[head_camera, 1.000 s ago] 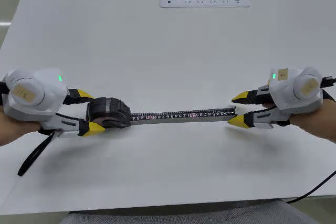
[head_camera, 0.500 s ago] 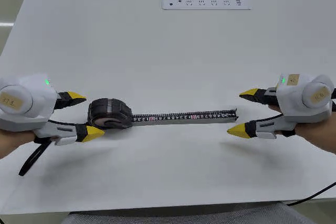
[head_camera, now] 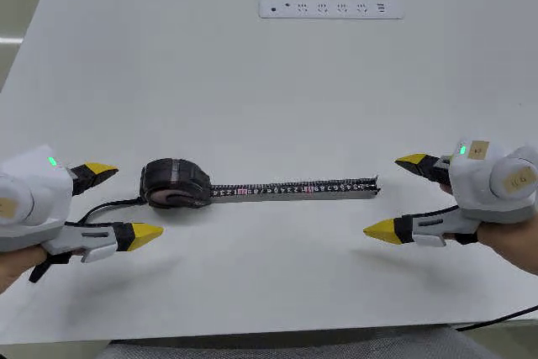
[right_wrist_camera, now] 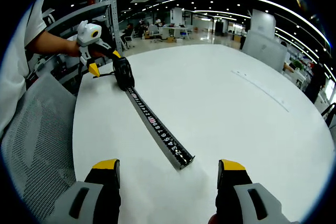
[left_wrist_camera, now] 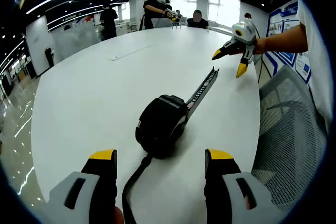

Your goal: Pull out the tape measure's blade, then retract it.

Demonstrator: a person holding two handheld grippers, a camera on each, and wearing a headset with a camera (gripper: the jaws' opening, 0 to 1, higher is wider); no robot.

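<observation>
Left claw [head_camera: 133,200] is released: jaws spread, nothing held. It is positioned just beside the black rounded tape measure case [head_camera: 174,183], no contact. Right claw [head_camera: 387,194] is likewise released and empty, near the blade's end hook [head_camera: 375,183] but apart from it.

The case is rested on the white tabletop [head_camera: 252,81] between the two claws. The dark numbered metal blade [head_camera: 294,187] is laid out along the tabletop toward the right claw. Pull-out is judged done; retraction is not yet done.

Risks:
- Nothing is held. If the lock is released, the light case may be dragged along the blade, or the blade whipped in and the hook slammed.
- The lock button cannot be made out, so it may be missed.
- The black wrist strap [left_wrist_camera: 134,182] lies between the left jaws and could be pinched with the case.
</observation>
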